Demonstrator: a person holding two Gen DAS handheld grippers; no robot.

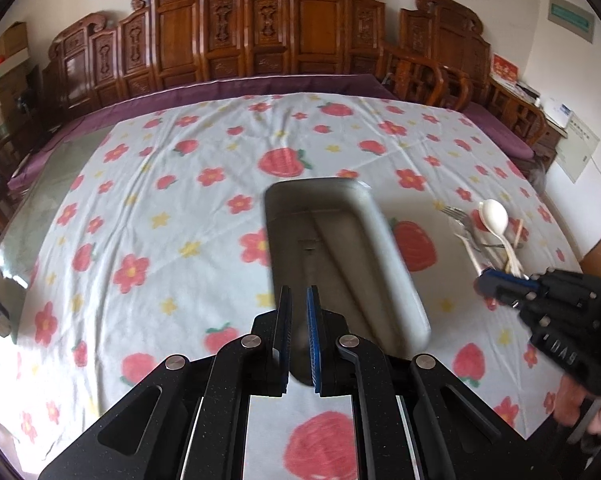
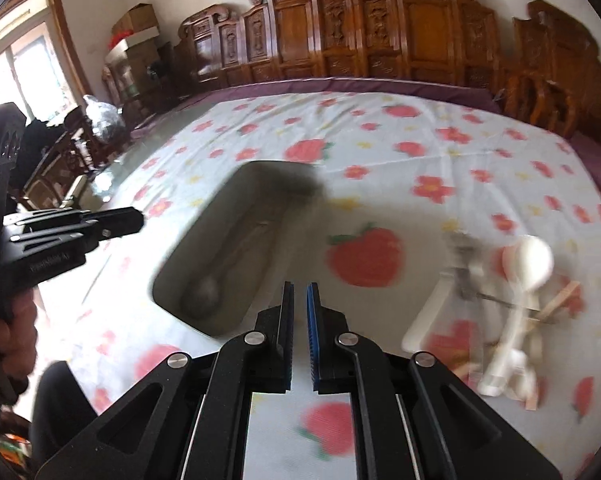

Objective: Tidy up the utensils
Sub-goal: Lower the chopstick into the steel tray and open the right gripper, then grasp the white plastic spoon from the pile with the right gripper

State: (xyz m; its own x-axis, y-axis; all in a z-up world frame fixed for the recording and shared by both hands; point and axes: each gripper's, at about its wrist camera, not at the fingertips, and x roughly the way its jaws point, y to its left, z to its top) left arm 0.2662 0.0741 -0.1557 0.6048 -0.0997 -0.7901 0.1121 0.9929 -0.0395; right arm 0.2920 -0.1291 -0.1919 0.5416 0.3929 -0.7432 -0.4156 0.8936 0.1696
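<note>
Two grippers over strawberry-print tablecloth (image 1: 172, 216).

Left wrist view: left gripper (image 1: 299, 320) jaws near-closed, nothing between pads, poised over near end of grey tray (image 1: 384, 256). Utensil pile to tray's right: white spoon (image 1: 496, 216), fork (image 1: 458, 220). Right gripper (image 1: 485, 284) by pile's near end, jaws together; contact unclear.

Right wrist view: right gripper (image 2: 299, 316) narrow slit, holding nothing. Tray (image 2: 256, 216) ahead-left, metal spoon (image 2: 210, 294) inside. Blurred pile to right. Left gripper (image 2: 134, 218) at left, closed.

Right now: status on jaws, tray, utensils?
Left gripper and right gripper shut, empty. Tray holds one spoon. Utensil pile right of tray, unsorted. Nothing in the way.
</note>
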